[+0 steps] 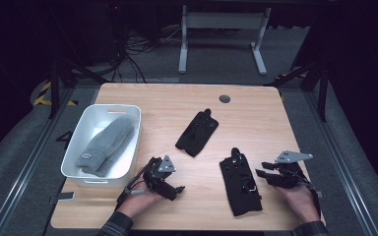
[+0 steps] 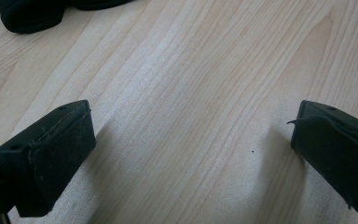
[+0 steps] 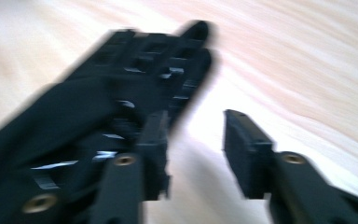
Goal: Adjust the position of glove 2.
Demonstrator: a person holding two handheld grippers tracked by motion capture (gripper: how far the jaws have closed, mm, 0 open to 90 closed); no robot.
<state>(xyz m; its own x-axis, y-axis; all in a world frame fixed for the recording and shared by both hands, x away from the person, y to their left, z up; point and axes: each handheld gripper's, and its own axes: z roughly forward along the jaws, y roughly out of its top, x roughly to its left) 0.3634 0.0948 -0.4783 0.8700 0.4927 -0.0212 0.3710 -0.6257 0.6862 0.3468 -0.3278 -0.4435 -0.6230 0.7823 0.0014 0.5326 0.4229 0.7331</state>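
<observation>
Left gripper (image 1: 174,189): jaws spread wide, holding nothing, poised low over bare surface (image 2: 191,70). Right gripper (image 1: 265,173): jaws moderately apart, nothing clamped between them; its own blurred view shows one jaw at the edge of the black glove (image 1: 240,185), which lies flat just beside it. A second black glove (image 1: 197,132) lies well ahead of both.

Two black handheld grippers, plaid-cuffed sleeves

Each of the left gripper (image 1: 174,189) and right gripper (image 1: 265,172) is topped by a grey three-cornered plate; brass-coloured screws are seen on the right one's black jaws, and dark plaid cuffs are worn.
</observation>
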